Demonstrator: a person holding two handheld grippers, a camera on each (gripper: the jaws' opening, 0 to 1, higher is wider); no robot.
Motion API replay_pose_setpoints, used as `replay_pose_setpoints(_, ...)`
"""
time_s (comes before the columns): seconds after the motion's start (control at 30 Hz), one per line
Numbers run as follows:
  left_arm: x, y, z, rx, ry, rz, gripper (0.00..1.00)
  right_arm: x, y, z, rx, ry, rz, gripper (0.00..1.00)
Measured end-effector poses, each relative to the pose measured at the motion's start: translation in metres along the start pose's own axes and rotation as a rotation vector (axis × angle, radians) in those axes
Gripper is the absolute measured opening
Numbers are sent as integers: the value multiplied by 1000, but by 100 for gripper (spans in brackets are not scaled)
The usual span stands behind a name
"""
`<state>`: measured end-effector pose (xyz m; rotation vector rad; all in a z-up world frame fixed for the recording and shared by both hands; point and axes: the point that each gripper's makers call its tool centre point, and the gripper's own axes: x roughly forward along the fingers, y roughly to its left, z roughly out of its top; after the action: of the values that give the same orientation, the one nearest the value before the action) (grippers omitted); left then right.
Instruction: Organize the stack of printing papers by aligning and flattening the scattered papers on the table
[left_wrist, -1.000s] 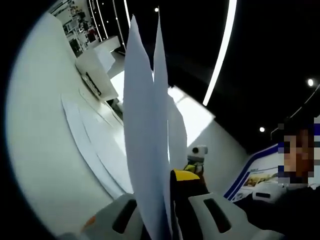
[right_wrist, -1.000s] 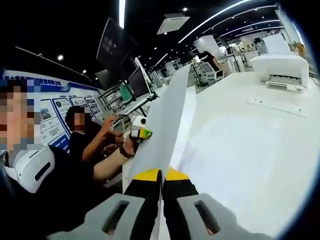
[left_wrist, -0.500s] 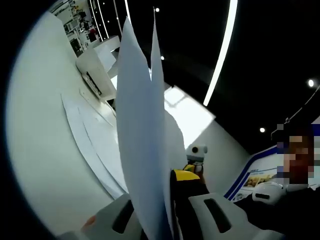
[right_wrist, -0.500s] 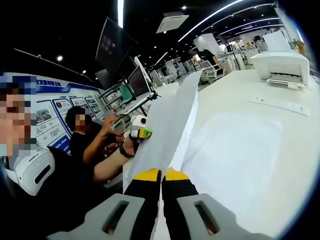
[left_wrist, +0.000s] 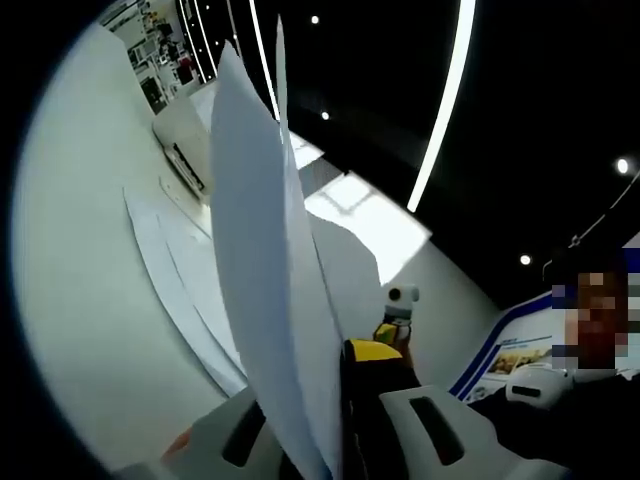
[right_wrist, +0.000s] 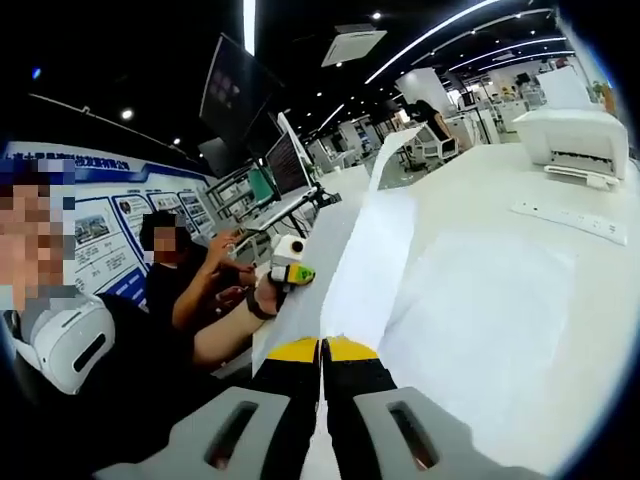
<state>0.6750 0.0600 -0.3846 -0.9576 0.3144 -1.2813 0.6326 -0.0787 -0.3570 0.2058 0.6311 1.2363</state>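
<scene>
White worktop (right_wrist: 600, 330) under ceiling strip lights carried loose sheets (right_wrist: 480, 330) near a printer (right_wrist: 575, 140) while both tools, left (left_wrist: 335, 420) and right (right_wrist: 322, 375), were clamped on lifted printing papers (left_wrist: 265, 290), apparently mid-alignment; next, lower and square them.

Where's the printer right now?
In the right gripper view the white printer sits on the table at the upper right, beyond the loose sheets; in the left gripper view it is upper left.
</scene>
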Motion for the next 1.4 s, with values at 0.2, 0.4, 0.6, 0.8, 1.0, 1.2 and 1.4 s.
replay_pose_setpoints(0.2, 0, 0, 1, -3, -1, -4, 9, 1, 6, 4, -2, -6, 28, 0)
replay_pose_setpoints(0.4, 0, -2, 2, -19, -8, -13, 10, 0, 8, 7, -6, -11, 35, 0)
replay_pose_setpoints(0.6, 1, -4, 2, -25, -11, -22, 10, -1, 7, 9, -2, -13, 31, 0)
replay_pose_setpoints(0.8, 2, -6, 1, -27, -12, -26, 12, -3, 5, 9, 2, -18, 29, 0)
replay_pose_setpoints(1.0, 2, -7, 1, -31, -15, -30, 13, -7, 2, 10, 10, -28, 26, 0)
replay_pose_setpoints(1.2, 3, -9, 0, -26, -13, -33, 13, -7, -3, 7, 24, -27, 21, 0)
replay_pose_setpoints(1.4, 4, -12, -2, -23, -11, -37, 13, -9, -9, 3, 48, -31, 22, 0)
